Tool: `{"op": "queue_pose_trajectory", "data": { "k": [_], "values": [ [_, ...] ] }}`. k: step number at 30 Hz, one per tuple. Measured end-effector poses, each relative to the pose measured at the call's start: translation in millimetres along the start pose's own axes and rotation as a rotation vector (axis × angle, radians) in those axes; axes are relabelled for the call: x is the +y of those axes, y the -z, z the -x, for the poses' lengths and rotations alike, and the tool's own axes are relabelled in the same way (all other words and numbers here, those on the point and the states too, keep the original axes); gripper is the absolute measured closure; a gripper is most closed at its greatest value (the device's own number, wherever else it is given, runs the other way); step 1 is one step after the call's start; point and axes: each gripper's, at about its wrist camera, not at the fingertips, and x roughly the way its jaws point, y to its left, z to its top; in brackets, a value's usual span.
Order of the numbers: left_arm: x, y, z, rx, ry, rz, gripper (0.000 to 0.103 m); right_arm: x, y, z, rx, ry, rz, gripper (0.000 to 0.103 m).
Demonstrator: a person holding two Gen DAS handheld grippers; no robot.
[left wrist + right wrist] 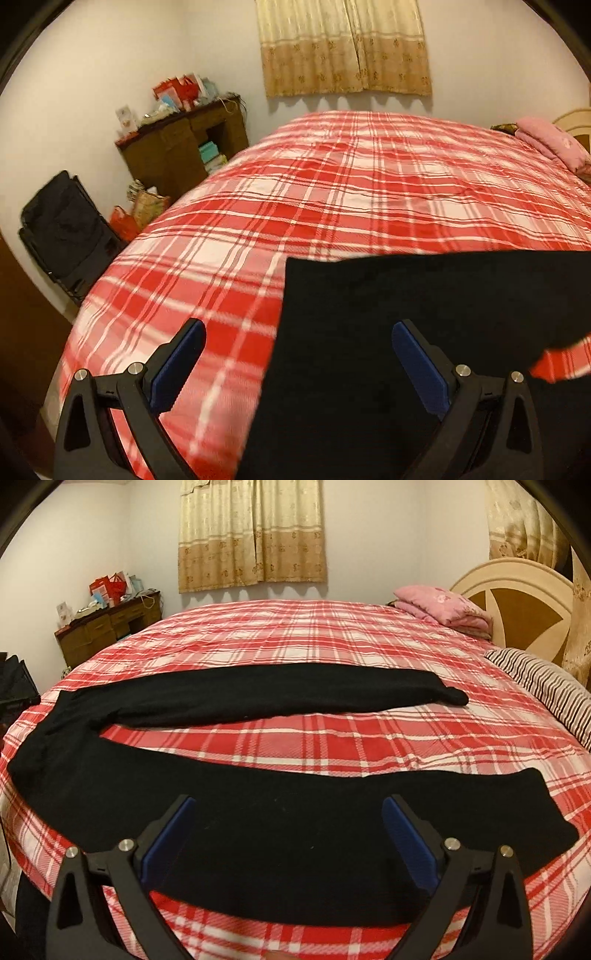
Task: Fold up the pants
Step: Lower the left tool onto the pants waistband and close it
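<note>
Two sets of tongs are in view, both spread wide and pinching nothing. Black pants point(258, 805) lie flat on the bed point(332, 746), which carries a red-and-white plaid cover; the legs are splayed apart with bare cover between them, the waist toward the bed's left end. The right tongs point(288, 834) hover over the nearer leg. The left tongs point(299, 363) hover at the waist end, with the edge of the pants point(406, 332) between the fingers. A pink folded blanket point(439, 603) rests by the headboard point(517, 590).
</note>
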Motion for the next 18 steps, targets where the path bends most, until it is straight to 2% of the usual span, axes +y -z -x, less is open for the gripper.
{"op": "queue_pose_trajectory", "data": {
  "k": [2,3,5,10,15,17,18],
  "values": [
    [4,-8,-18,0.017,-0.001,0.020,0.007,-3,3,-7,0.015,0.003,-0.004,0.004],
    [6,-13,-30,0.033,0.019,0.035,0.015,-5,3,-10,0.025,0.006,-0.006,0.004],
    [7,-20,-50,0.070,0.045,0.056,0.023,-8,5,-16,0.044,0.011,-0.011,0.008],
    [9,-29,-86,0.110,0.077,0.083,0.025,-18,6,-23,0.067,0.025,-0.029,0.008],
    [0,-28,-103,0.140,0.073,0.045,0.053,-23,2,-26,0.068,0.048,-0.025,0.008],
    [-4,-27,-103,0.130,0.091,0.029,0.065,-24,1,-29,0.077,0.051,-0.026,0.013],
    [-7,-27,-102,0.122,0.076,0.015,0.065,-25,-1,-32,0.082,0.049,-0.027,0.014]
  ]
}}
